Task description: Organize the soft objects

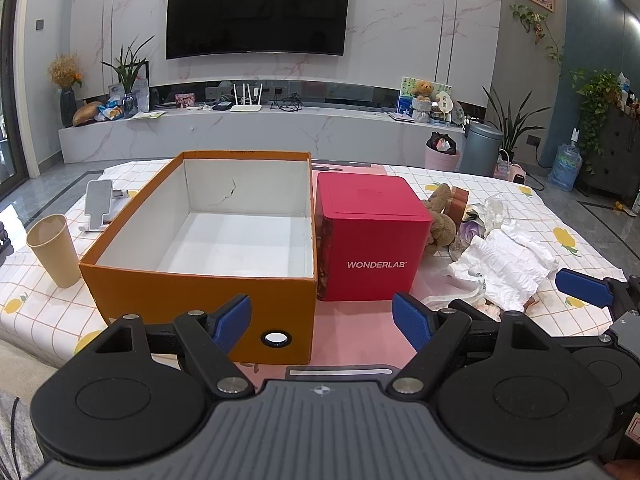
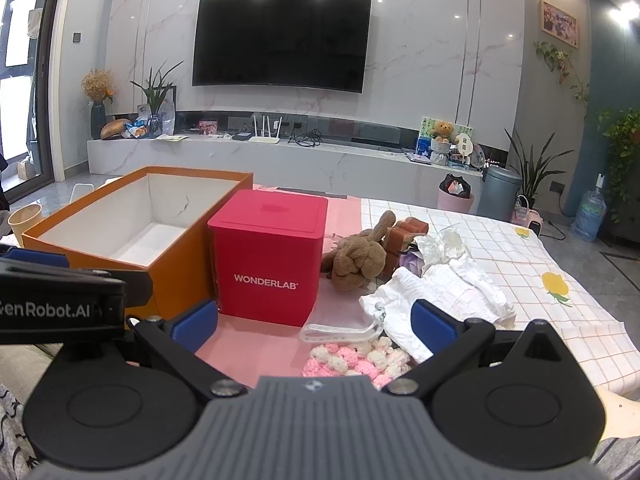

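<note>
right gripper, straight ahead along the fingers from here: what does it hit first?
Probably the pink-and-white knitted piece, lying low between the open right gripper fingers, with a clear strap just beyond. Higher up, the line runs to the red WONDERLAB box. Depth is unclear through the fisheye.

My left wrist camera sits low at the near edge of the table, looking forward across it toward the TV [image 1: 256, 10] wall, with the orange box [image 1: 192, 292] close ahead and slightly left. My right wrist camera faces the same way from further right, nearest the white cloth [image 2: 436, 296] and pink-and-white knit [image 2: 356, 360]. Both views share the orange box [image 2: 168, 268], the red box [image 1: 370, 236] [image 2: 268, 268], the brown plush [image 1: 440, 220] [image 2: 356, 260] and the TV [image 2: 280, 42]
</note>
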Available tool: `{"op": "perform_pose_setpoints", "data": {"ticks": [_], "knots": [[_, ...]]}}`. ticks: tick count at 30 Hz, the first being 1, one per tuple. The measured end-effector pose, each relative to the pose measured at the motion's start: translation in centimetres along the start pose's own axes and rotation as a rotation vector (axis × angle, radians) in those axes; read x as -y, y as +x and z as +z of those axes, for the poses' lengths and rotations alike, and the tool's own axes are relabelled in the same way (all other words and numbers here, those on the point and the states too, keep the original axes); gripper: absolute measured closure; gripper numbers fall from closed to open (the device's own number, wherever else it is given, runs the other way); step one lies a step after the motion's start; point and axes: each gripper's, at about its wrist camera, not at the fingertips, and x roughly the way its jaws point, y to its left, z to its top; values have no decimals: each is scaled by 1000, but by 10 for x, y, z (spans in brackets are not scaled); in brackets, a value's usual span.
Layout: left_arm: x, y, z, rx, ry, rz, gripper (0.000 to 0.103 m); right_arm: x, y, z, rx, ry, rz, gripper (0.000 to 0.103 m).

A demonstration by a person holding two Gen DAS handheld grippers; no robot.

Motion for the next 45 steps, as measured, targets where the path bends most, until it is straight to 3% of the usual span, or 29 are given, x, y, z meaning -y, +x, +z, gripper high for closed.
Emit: {"op": "perform_pose_setpoints", "data": {"ticks": [25,30,38,42,45], "knots": [[-2,0,-1,-3,-9,5,9,0,1,-1,-3,-6,-12,3],[3,-9,-2,70,0,11,9,2,-1,0,9,12,-9,3],[20,-13,19,129,-1,-41,9,40,6,5,-38,198,12,2],[26,-4,30,118,-9,-50,9,71,9,19,-23,211,-44,2],[36,9,33,87,3,-83,9,99,25,34,-62,180,-57,2]]}}
